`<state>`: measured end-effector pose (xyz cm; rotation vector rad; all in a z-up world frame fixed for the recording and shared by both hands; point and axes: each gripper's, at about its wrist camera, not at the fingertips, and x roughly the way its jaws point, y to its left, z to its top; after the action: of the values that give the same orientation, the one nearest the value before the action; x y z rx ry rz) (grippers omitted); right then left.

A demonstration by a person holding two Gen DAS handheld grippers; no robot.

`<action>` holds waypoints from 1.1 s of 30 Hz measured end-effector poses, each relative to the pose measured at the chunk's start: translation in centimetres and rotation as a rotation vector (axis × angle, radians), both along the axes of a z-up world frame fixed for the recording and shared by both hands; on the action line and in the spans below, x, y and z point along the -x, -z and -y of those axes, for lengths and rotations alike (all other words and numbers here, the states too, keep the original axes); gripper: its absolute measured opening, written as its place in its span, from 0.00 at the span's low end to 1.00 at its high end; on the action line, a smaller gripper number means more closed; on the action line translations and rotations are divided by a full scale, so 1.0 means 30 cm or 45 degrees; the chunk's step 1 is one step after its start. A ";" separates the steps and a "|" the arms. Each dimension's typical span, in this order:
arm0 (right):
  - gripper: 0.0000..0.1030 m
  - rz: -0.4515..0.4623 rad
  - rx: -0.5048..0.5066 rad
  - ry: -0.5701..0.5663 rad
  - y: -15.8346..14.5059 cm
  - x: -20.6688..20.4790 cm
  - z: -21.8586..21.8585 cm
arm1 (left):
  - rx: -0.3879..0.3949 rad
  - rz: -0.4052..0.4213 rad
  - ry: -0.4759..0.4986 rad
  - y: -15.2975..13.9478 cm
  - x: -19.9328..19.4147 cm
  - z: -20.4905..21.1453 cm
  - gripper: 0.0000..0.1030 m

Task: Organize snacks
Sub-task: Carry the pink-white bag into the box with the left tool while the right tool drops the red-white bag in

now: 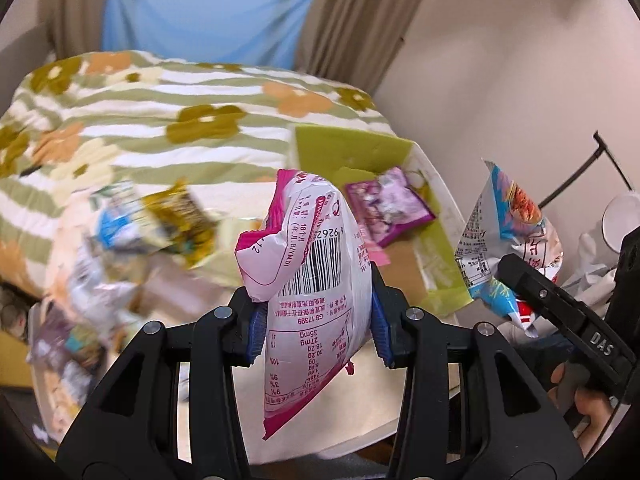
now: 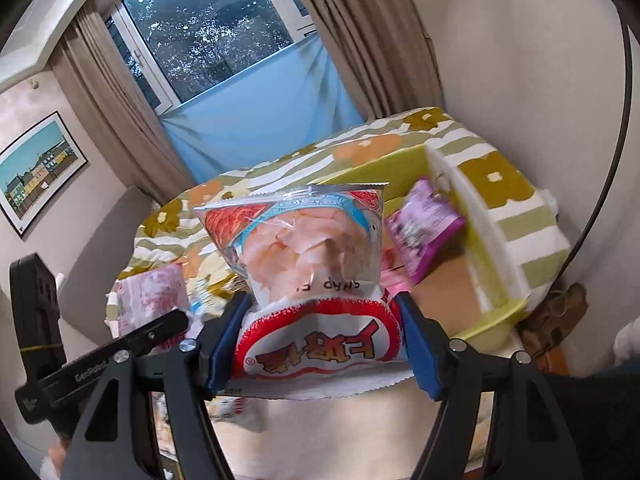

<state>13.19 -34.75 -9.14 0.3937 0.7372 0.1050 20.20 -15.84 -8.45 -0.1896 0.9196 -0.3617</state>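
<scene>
Both grippers carry snack bags above a table beside a bed. The left gripper [image 1: 320,320] pinches a pink bag [image 1: 316,280] at mid-body between its blue pads [image 1: 258,334]; the bag stands upright, its top folded over and its lower end hanging free. The right gripper [image 2: 320,340] pinches a shrimp-chip bag [image 2: 308,248] near its printed end, the puffed, clear part pointing away from the camera.

Risks: both bags are slick and air-filled, so either may slide out of the pads; a harder squeeze may crush the chips or burst a seam. The two grippers are near each other, and the bags may collide on the way to the green box [image 1: 440,268].

Surroundings: the box is open, with a purple pack [image 1: 390,208] already lying inside. Its raised flap [image 2: 480,240] stands on the right gripper's side and may catch a bag. Loose snacks [image 1: 176,220], blurred, lie left of the box by the floral blanket [image 1: 160,112].
</scene>
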 end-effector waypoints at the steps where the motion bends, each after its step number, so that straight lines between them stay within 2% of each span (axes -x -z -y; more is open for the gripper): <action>1: 0.66 -0.003 0.001 0.002 0.002 -0.011 0.027 | -0.003 -0.013 0.023 0.014 -0.028 0.054 0.38; 7: 0.66 -0.037 0.013 -0.012 0.032 -0.080 0.184 | -0.041 -0.087 0.113 0.119 -0.126 0.291 0.38; 11: 0.66 -0.072 0.018 -0.046 0.072 -0.126 0.252 | -0.074 -0.132 0.140 0.194 -0.157 0.383 0.39; 12: 0.66 -0.078 0.019 -0.055 0.081 -0.132 0.264 | -0.093 -0.142 0.140 0.215 -0.164 0.401 0.43; 14: 0.66 -0.094 0.019 -0.078 0.102 -0.148 0.280 | -0.142 -0.147 0.139 0.243 -0.162 0.433 0.63; 15: 0.66 -0.106 0.017 -0.097 0.115 -0.156 0.286 | -0.167 -0.143 0.132 0.250 -0.158 0.437 0.89; 16: 0.66 -0.115 0.016 -0.111 0.124 -0.164 0.290 | -0.194 -0.131 0.117 0.256 -0.152 0.442 0.99; 24: 0.68 -0.173 0.050 -0.187 0.175 -0.201 0.293 | -0.397 -0.035 0.081 0.254 -0.094 0.418 0.99; 33: 0.68 -0.216 0.167 -0.249 0.200 -0.278 0.263 | -0.509 0.006 0.050 0.235 -0.065 0.406 0.99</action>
<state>21.53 -42.63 -15.14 0.2057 0.9443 0.2079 22.17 -28.03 -15.51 0.1958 0.9731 -0.2083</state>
